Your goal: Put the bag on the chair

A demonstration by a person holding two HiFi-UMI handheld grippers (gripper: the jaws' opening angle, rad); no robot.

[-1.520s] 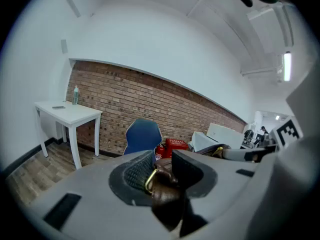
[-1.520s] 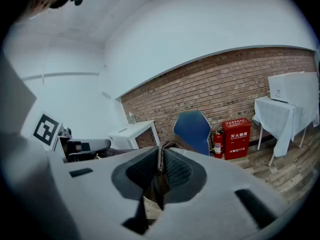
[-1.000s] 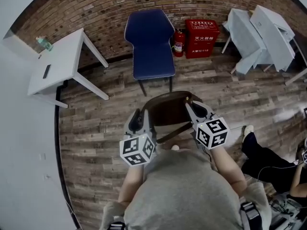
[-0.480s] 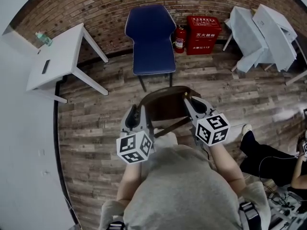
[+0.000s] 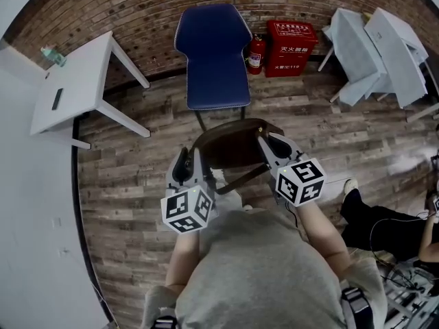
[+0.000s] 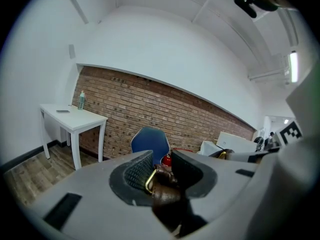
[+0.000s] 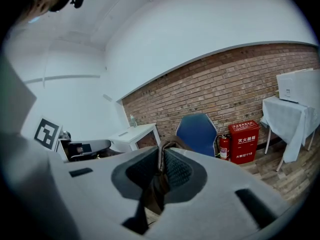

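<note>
My left hand-held gripper [image 6: 161, 170] is clamped on the bag [image 5: 232, 147] at a strap end beside its brass ring [image 6: 148, 181], and my right hand-held gripper [image 7: 161, 170] pinches a thin leather edge of it. The bag hangs between them above the floor [image 5: 130, 184], in front of the blue chair [image 5: 211, 53] and not on it. Behind the chair is a brick wall [image 5: 137, 9].

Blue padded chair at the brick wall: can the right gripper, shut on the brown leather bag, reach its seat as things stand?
Likely yes: only wooden floor separates the right gripper and brown leather bag from the blue padded chair.
</note>
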